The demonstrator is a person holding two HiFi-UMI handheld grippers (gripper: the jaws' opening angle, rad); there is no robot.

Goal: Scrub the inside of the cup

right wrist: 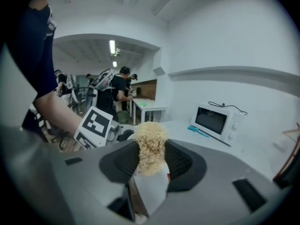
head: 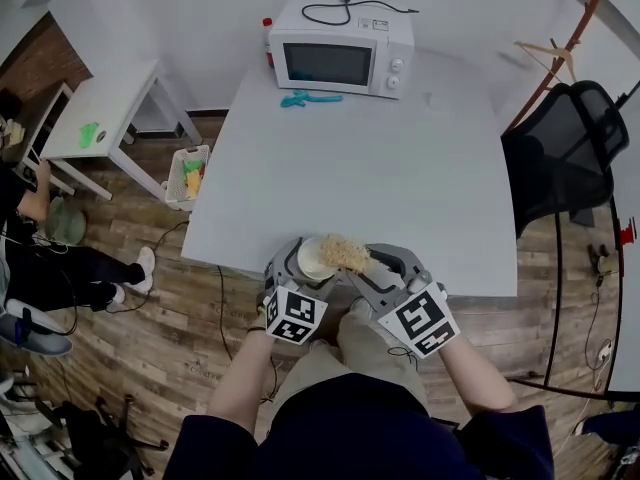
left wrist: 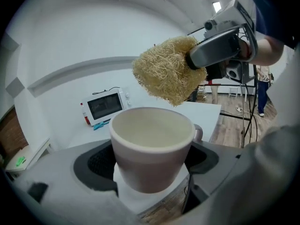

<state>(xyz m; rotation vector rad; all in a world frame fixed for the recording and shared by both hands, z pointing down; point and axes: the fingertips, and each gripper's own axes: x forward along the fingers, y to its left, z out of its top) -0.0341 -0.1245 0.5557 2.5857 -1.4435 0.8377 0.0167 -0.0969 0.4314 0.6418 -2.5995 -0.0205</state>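
Observation:
A pale cup (left wrist: 152, 146) with a cream inside stands upright between the jaws of my left gripper (left wrist: 152, 165), which is shut on it; in the head view the cup (head: 312, 259) sits at the table's near edge. My right gripper (right wrist: 151, 161) is shut on a straw-coloured fibre scrubber (right wrist: 150, 146). The scrubber (left wrist: 166, 69) hangs just above the cup's rim, to its right, outside the cup. From the head view, the scrubber (head: 344, 252) overlaps the cup's right side. Both grippers (head: 300, 268) (head: 375, 265) are close together in front of my body.
A white microwave (head: 342, 58) stands at the far edge of the white table (head: 400, 178), with a teal tool (head: 305, 98) in front of it. A black office chair (head: 560, 148) is at the right. A small white side table (head: 100, 118) and basket (head: 187, 176) are left.

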